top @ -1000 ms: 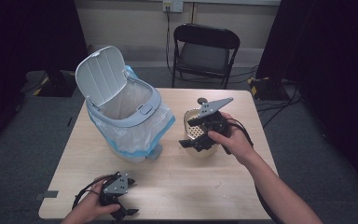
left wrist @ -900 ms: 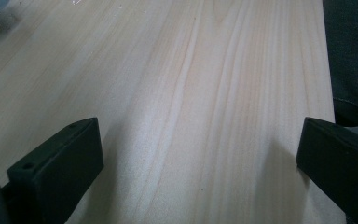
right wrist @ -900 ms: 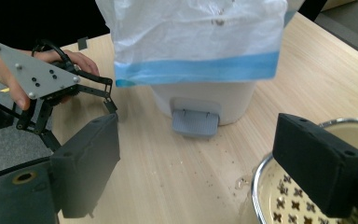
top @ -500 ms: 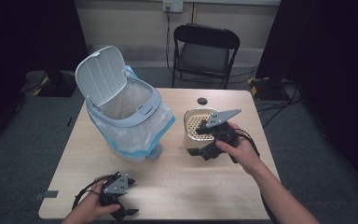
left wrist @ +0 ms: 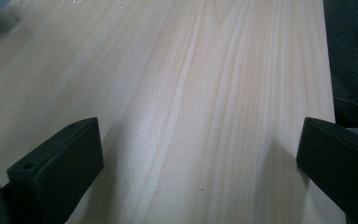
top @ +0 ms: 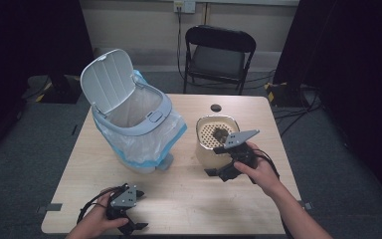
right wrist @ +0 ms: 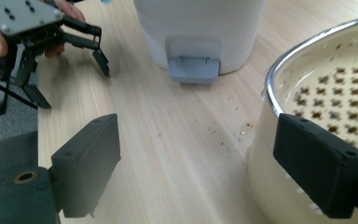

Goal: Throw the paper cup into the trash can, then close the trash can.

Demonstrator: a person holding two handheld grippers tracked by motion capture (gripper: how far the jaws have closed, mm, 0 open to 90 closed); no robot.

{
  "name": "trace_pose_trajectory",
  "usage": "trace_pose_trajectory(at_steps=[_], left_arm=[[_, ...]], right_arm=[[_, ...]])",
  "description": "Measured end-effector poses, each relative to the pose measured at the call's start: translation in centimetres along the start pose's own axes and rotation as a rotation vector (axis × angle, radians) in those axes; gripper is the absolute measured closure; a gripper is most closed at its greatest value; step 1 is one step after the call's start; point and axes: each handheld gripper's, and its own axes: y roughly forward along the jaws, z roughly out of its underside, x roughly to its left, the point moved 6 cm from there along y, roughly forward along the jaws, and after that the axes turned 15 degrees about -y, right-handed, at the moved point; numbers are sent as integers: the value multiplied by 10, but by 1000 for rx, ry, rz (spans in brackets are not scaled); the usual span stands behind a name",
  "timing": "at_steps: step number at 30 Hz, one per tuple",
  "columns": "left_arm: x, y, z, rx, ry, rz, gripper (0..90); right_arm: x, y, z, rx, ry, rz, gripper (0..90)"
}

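From the high view, one wooden table [top: 179, 199] carries two large things: one white pedal bin [top: 132, 124] with its lid raised and a clear liner with a blue edge hanging over its rim, and one cream perforated strainer pot [top: 216, 139] to its right, holding a dark clump. One small black disc [top: 216, 107] lies near the table's far edge. One black folding chair [top: 219, 57] stands beyond the table. The left gripper [top: 124, 219] rests on the near left of the table, well apart from the bin. The right gripper [top: 224, 172] sits just beside the pot's near side.

In the left gripper view, two black jaws stand wide apart over bare wood, with nothing between them.

In the right gripper view, the jaws stand wide with nothing gripped; one is in front of the pot's wall [right wrist: 279, 186]. Dark crumbs [right wrist: 223, 133] dot the wood. The bin's one grey pedal [right wrist: 193, 67] faces the camera, and the other gripper [right wrist: 70, 51] sits at upper left.
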Motion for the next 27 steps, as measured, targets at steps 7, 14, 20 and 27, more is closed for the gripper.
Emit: trace_pose_trajectory(at_steps=[7, 14, 20, 27], left_arm=[[0, 0, 0, 1, 0, 0, 0], [0, 0, 0, 1, 0, 0, 0], [0, 0, 0, -1, -1, 0, 0], [0, 0, 0, 0, -1, 0, 0]], right_arm=[[8, 10, 19, 21, 9, -20, 143], [15, 17, 35, 33, 31, -25, 144], [20, 25, 49, 51, 36, -33, 144], [27, 34, 69, 54, 44, -36, 144]])
